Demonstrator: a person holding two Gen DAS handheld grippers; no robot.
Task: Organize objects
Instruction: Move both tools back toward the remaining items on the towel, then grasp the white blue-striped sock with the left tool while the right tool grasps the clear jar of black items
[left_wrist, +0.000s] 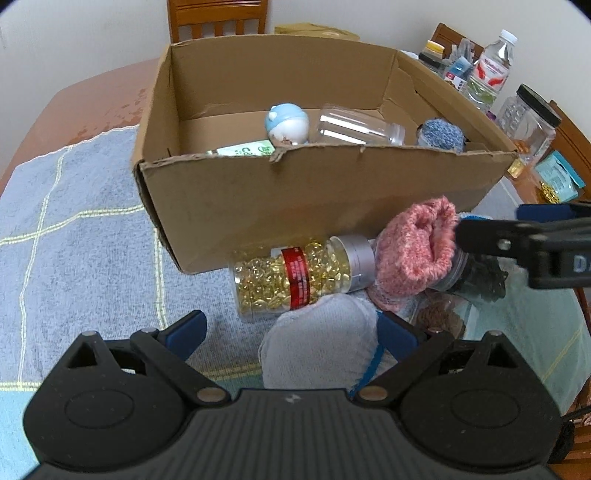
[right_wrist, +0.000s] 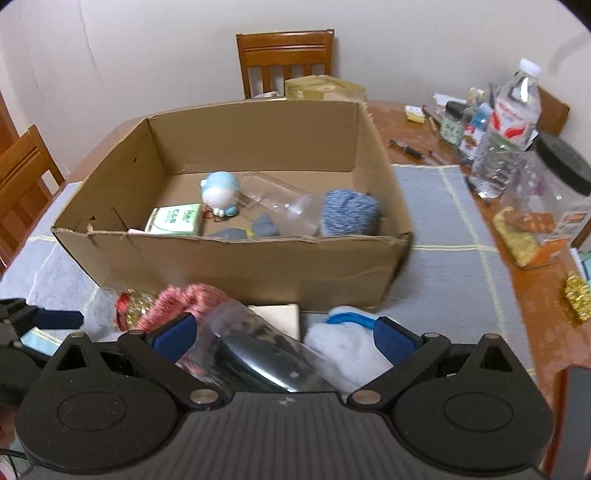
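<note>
The cardboard box (right_wrist: 229, 258) already holds part of the lot: a blue-and-white figurine (right_wrist: 220, 194), a green-labelled packet (right_wrist: 173, 220), an empty clear jar (right_wrist: 280, 206) lying on its side, a blue knitted roll (right_wrist: 349, 212) and some small grey pieces. Still outside, just before the box's near wall on the cloth-covered surface (left_wrist: 74, 221), lie a capsule bottle (left_wrist: 291, 277), a pink knitted sock (left_wrist: 413, 251), a pale grey sock (left_wrist: 321, 347) and a clear jar with dark contents (right_wrist: 251, 343). The left gripper (left_wrist: 291, 332) has its jaws spread, the grey sock lying between them, not pinched. The right gripper (right_wrist: 284, 332) is also spread wide, straddling the dark-filled jar and a white-and-blue sock (right_wrist: 347, 343) without closing on either. I judge the job roughly half done, with these front items left to lift into the box; the bottles and jars well to the box's right may not belong to it.
</note>
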